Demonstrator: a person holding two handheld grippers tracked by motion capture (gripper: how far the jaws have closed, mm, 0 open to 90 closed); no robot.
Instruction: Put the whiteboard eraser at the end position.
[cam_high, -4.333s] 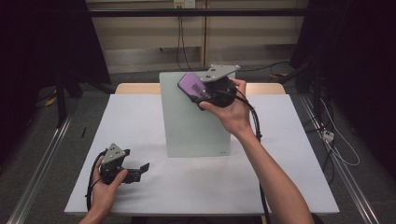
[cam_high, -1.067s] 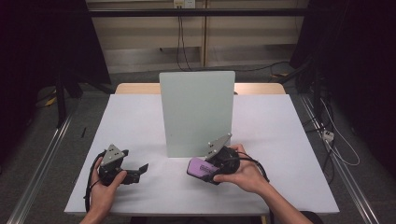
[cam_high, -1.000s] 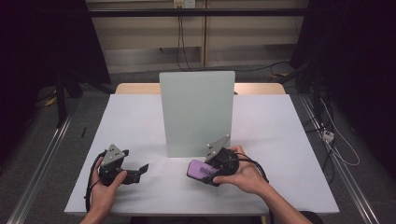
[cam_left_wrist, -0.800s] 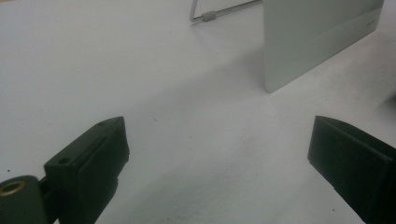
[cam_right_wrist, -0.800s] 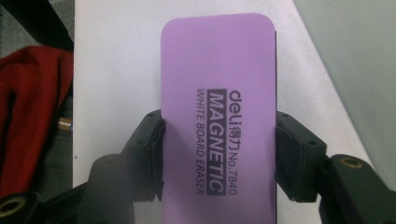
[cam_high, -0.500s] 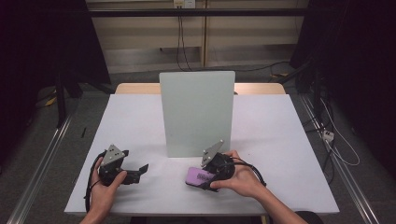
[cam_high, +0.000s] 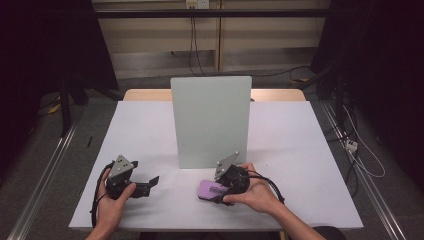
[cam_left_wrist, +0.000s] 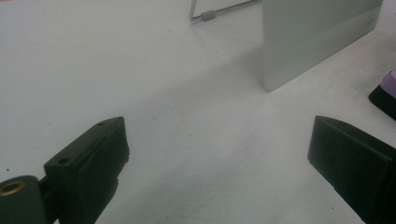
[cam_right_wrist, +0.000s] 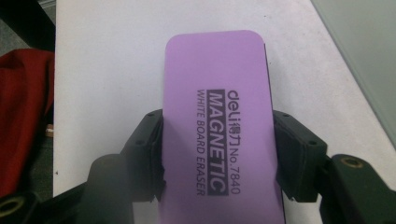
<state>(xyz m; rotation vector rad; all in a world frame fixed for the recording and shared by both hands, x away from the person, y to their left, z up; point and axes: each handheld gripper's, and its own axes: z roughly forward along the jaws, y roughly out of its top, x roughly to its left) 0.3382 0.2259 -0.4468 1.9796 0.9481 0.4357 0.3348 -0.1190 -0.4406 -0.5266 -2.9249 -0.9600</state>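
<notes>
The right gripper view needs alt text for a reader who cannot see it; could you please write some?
A purple whiteboard eraser, printed "deli MAGNETIC WHITE BOARD ERASER No.7840", is clamped at its sides by the right gripper above a white table. A pale upright board edges the top right corner, and red fabric lies at the left.

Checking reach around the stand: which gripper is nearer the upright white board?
Right. The right gripper, clamping the purple eraser, sits just before the white board; the left gripper lies farther left.

eraser (cam_right_wrist: 219, 121) | purple, printed top up | flat, low over table, before upright board
</notes>
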